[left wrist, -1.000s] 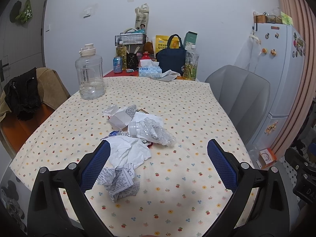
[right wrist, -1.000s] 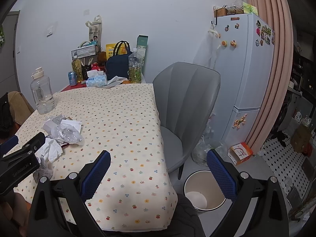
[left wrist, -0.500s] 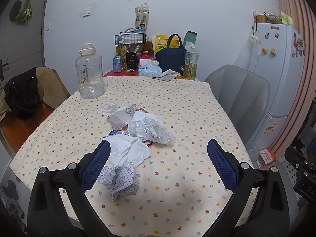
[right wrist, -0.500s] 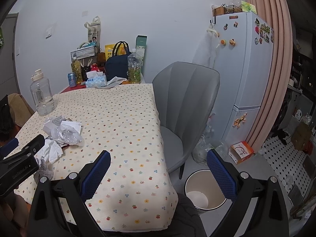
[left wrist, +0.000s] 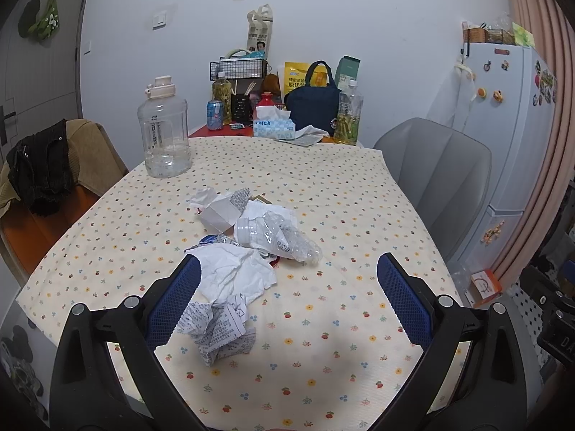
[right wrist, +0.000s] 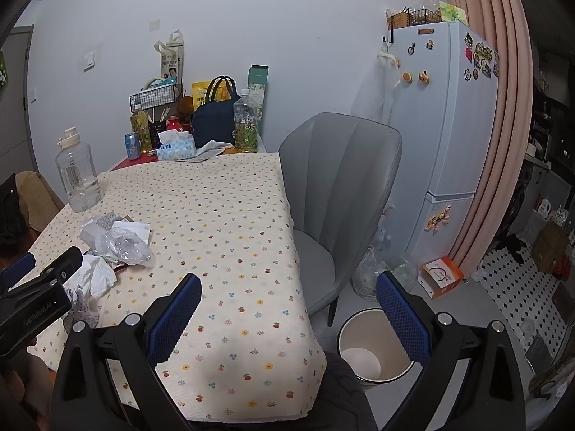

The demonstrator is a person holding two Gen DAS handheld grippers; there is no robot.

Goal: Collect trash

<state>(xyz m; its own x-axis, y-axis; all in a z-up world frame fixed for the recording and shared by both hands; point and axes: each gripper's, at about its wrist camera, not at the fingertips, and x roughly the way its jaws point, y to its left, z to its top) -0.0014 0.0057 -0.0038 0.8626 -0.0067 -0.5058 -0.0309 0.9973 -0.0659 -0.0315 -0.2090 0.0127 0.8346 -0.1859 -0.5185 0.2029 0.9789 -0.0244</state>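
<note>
A heap of trash lies on the flowered tablecloth [left wrist: 323, 323]: a printed crumpled paper [left wrist: 219, 330] nearest me, a white tissue [left wrist: 233, 269], a crushed clear plastic bottle [left wrist: 276, 237] and a small torn white carton [left wrist: 219, 208]. My left gripper [left wrist: 287, 305] is open and empty, its left finger beside the crumpled paper. My right gripper [right wrist: 287, 316] is open and empty over the table's right front corner. A white trash bin [right wrist: 373, 348] stands on the floor to the right of the table. The trash heap also shows in the right wrist view [right wrist: 115, 244].
A big clear water jug [left wrist: 163, 133] stands at the left. Bottles, a tissue box [left wrist: 273, 127], a can and a dark bag [left wrist: 312, 107] crowd the far end. A grey chair [right wrist: 341, 194] and a fridge [right wrist: 445, 143] are to the right.
</note>
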